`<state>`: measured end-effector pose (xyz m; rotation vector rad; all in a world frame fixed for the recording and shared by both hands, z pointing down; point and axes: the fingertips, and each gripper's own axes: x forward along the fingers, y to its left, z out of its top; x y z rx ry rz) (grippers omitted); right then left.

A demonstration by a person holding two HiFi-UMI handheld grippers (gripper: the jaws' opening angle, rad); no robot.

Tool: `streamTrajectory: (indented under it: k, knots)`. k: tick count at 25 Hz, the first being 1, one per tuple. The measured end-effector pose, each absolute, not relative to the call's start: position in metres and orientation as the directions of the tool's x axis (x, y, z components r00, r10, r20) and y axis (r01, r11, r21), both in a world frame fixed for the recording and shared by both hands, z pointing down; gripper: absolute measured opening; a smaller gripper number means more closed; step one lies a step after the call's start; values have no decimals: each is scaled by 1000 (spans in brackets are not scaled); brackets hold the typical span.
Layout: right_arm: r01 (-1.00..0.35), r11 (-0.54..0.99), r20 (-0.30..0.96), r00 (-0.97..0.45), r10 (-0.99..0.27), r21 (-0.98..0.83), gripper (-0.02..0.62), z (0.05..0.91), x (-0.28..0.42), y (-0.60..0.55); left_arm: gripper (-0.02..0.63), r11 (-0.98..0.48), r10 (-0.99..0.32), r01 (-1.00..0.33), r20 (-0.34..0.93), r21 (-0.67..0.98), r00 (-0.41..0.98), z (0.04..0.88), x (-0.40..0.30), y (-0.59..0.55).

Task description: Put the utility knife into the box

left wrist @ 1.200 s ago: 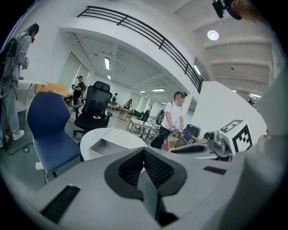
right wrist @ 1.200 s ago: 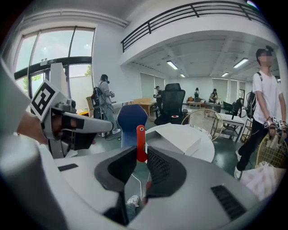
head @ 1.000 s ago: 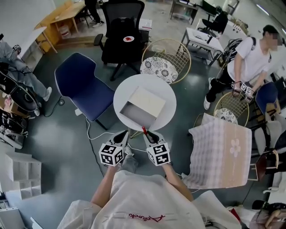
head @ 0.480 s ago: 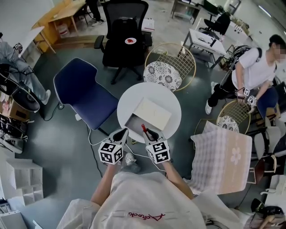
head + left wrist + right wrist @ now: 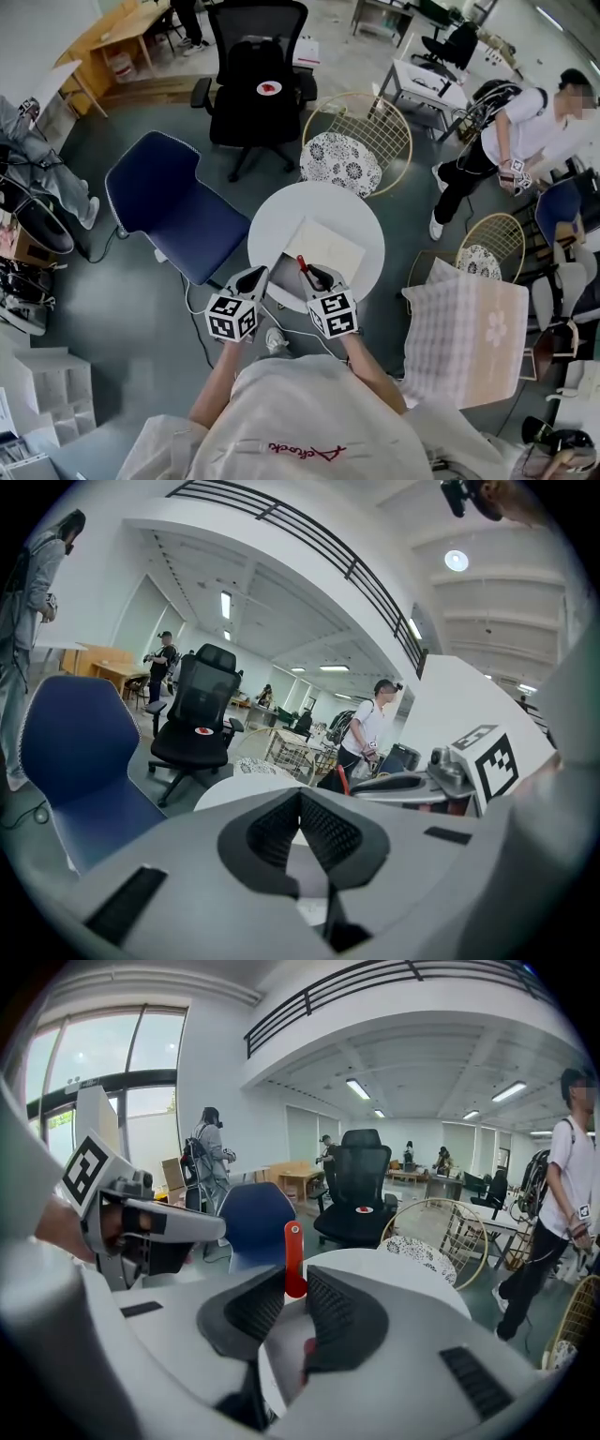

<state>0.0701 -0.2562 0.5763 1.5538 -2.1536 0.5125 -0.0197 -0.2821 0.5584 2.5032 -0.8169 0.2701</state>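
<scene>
- A round white desk (image 5: 361, 217) carries a pale box (image 5: 323, 246).
- The right tool (image 5: 315, 275) holds a red utility knife (image 5: 302, 264) at the box's near edge.
- The left tool (image 5: 253, 278) hovers just beside it.

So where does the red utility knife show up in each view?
Head view: utility knife sticks up from the right gripper, below centre.
Left gripper view: thin red sliver right of centre.
Right gripper view: centre, clamped between the jaws.
Shared landmark: black office chair.
</scene>
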Motion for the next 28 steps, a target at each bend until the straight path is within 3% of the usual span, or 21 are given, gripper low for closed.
streamTrajectory:
  k: [28]
  knots:
    - [-944,311,618,-309,-723,-108,80,609,103,-241,11,-622,-516,-660,413,421,750,588,-9,-262]
